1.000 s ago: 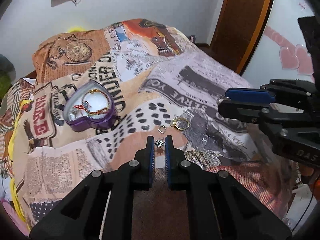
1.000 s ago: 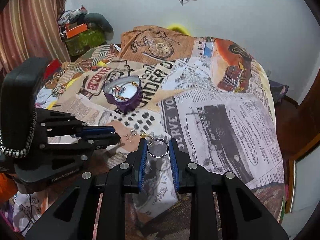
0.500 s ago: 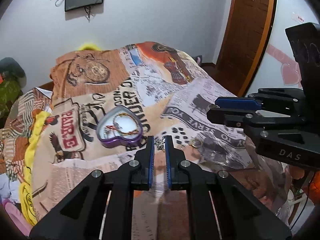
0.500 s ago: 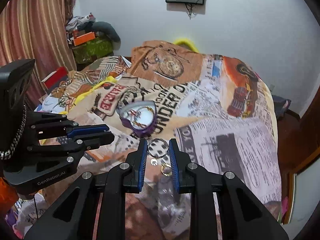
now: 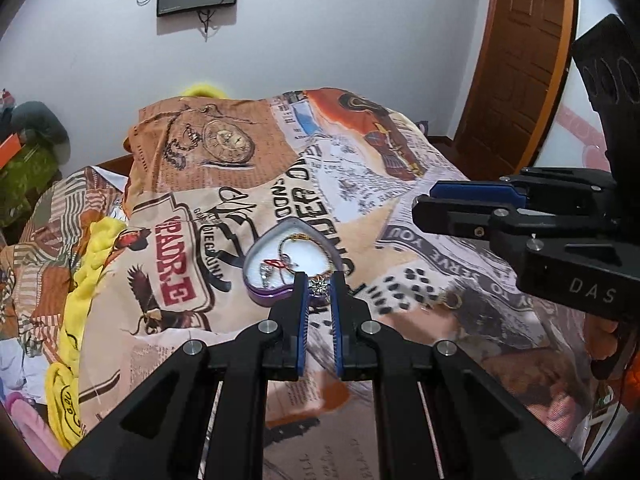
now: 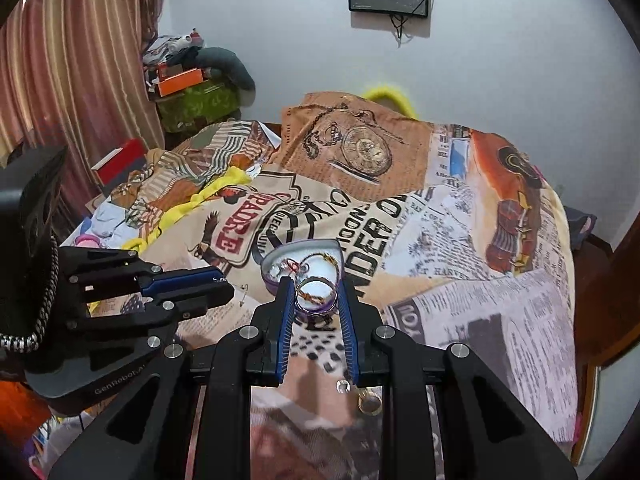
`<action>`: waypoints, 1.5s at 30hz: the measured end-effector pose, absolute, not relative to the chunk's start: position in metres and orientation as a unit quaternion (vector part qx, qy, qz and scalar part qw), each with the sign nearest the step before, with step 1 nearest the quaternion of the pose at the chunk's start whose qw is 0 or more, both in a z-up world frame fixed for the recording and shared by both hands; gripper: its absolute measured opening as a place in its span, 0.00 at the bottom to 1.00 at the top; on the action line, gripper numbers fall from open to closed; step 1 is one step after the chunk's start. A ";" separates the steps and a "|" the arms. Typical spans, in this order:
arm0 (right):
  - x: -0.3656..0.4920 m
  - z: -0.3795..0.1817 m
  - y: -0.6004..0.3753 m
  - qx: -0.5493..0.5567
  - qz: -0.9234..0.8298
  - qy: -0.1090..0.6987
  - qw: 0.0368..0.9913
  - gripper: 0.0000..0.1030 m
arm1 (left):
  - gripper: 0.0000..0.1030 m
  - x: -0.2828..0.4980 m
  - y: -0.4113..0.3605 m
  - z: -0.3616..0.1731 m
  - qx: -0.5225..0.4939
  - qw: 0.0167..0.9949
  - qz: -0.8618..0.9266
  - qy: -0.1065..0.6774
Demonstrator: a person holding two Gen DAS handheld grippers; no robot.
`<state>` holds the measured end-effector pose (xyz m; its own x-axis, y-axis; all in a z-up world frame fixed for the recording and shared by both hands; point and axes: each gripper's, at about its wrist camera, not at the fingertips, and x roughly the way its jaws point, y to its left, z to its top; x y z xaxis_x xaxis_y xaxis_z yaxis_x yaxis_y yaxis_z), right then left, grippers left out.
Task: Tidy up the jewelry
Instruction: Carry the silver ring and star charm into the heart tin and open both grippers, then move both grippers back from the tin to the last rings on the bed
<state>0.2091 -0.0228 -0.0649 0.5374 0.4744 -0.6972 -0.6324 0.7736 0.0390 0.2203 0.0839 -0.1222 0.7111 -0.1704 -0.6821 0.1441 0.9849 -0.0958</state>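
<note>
Silver and gilt trinkets carried toward a purple heart-shaped box on a printed bedspread.

Left wrist view: the left gripper (image 5: 319, 284) pinched a small star-shaped charm (image 5: 319, 285) at its fingertips, lined up with the near rim of the heart-shaped box (image 5: 256, 258); a gold ring (image 5: 452, 300) lay loose on the bedspread (image 5: 400, 208) to the right. So light and spiky a piece likely needs a tip-only pinch (it could twist out sideways). Right wrist view: the right gripper (image 6: 316, 296) clamped a plain silver ring (image 6: 316, 295) across its band, upright, framed against the near edge of the box (image 6: 304, 245). Smooth and stiff, it may slip if the grip eases. Two small pieces (image 6: 360, 396) lay on the cloth below the jaws.
</note>
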 end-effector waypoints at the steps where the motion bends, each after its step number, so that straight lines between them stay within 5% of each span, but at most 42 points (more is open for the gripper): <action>1: 0.211 -0.066 -0.020 -0.110 0.318 0.362 0.869 0.19 | 0.09 0.222 0.086 -0.124 -0.020 0.925 -0.084 0.371; 38: 0.300 -0.147 0.037 -0.134 0.323 0.494 0.796 0.20 | 0.09 0.298 0.115 -0.185 -0.033 0.902 -0.075 0.423; 45: 0.299 -0.143 0.036 -0.136 0.317 0.494 0.798 0.19 | 0.22 0.290 0.115 -0.173 -0.019 0.908 -0.062 0.413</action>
<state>0.2993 0.0364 -0.1432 0.3110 0.3724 -0.8744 -0.6406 0.7618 0.0966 0.2899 0.1148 -0.1734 0.6507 -0.1284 -0.7484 0.0976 0.9916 -0.0853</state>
